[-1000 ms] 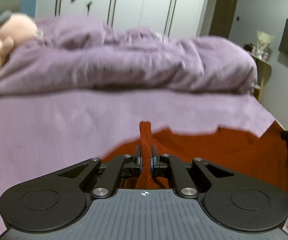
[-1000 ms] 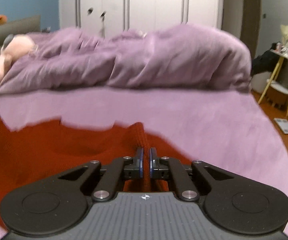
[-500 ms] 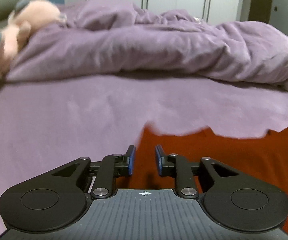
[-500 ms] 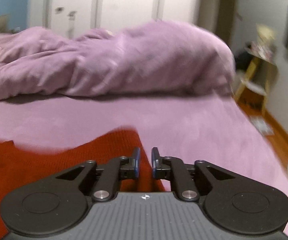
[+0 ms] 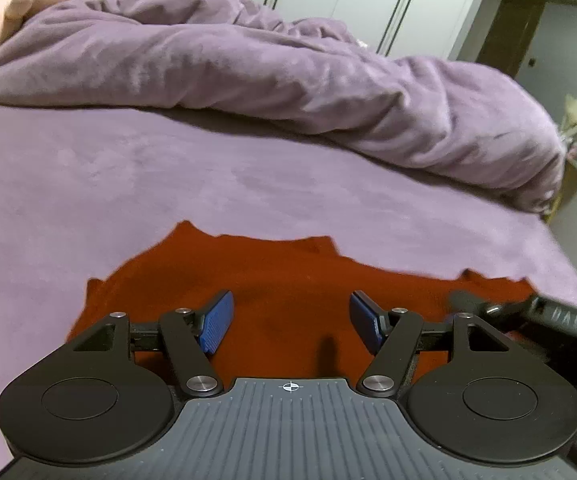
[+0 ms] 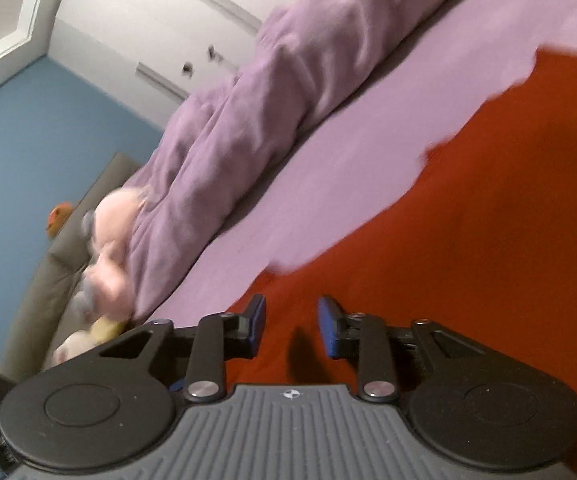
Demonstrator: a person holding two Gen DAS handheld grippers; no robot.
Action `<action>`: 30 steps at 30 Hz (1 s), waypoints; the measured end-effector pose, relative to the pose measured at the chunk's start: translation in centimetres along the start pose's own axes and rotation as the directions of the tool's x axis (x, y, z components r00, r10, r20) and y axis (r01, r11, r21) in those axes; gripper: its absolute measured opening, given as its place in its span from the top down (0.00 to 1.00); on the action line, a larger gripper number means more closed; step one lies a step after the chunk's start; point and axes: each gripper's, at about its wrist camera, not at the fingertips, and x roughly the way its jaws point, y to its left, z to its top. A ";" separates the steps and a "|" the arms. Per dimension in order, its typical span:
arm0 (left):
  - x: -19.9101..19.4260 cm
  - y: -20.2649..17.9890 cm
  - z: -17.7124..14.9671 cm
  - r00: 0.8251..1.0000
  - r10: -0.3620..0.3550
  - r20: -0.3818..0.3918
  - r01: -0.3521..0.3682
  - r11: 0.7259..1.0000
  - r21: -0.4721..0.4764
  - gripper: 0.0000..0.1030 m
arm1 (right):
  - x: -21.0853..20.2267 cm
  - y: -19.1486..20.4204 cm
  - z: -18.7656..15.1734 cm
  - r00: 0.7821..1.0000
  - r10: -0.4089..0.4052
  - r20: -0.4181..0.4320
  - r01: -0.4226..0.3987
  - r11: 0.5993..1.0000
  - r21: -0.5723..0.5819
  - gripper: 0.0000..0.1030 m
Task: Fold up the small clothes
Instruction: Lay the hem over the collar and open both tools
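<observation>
- The left gripper (image 5: pixel 290 320), fingers spread wide and holding nothing, hovers over a red garment (image 5: pixel 288 272) lying on a purple bedsheet (image 5: pixel 128 184).
- The right gripper (image 6: pixel 291 326), tilted, is likewise parted above the cloth.
- A rumpled purple duvet (image 5: pixel 288 92) lies beyond.

White wardrobe (image 5: pixel 372 4) behind bed (image 5: pixel 88 184); blue wall (image 6: pixel 40 140).

Each gripper, left gripper (image 5: pixel 290 322) and right gripper (image 6: pixel 291 327), has black linkage arms, silver screws, blue finger pads (image 5: pixel 217 320), round black discs and a ribbed grey body.
</observation>
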 end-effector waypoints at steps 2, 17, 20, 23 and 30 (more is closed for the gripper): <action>0.9 0.3 0.0 1.000 0.007 -0.007 -0.007 1.000 0.011 0.32 | -0.9 -2.9 1.9 0.994 -0.083 0.075 0.079 0.995 0.061 0.86; -3.7 4.0 -1.8 0.999 0.038 -0.010 -0.038 0.999 0.020 0.32 | -11.9 -5.4 1.3 0.970 -0.176 0.166 0.166 0.983 0.072 0.77; -6.0 6.1 -3.1 0.993 0.118 0.011 -0.117 0.993 -0.015 0.32 | -15.6 -5.9 -2.2 0.976 -0.173 0.128 0.169 0.985 0.047 0.78; -7.3 8.2 -4.0 0.981 0.193 -0.018 -0.193 0.981 -0.026 0.32 | -18.9 -5.7 -4.3 0.938 -0.305 0.164 0.313 0.949 -0.026 0.91; -9.2 12.3 -5.1 0.993 -0.025 -0.115 -0.006 0.964 -0.266 0.32 | -19.0 3.7 -7.6 0.899 -0.372 0.232 0.430 0.851 -0.302 0.81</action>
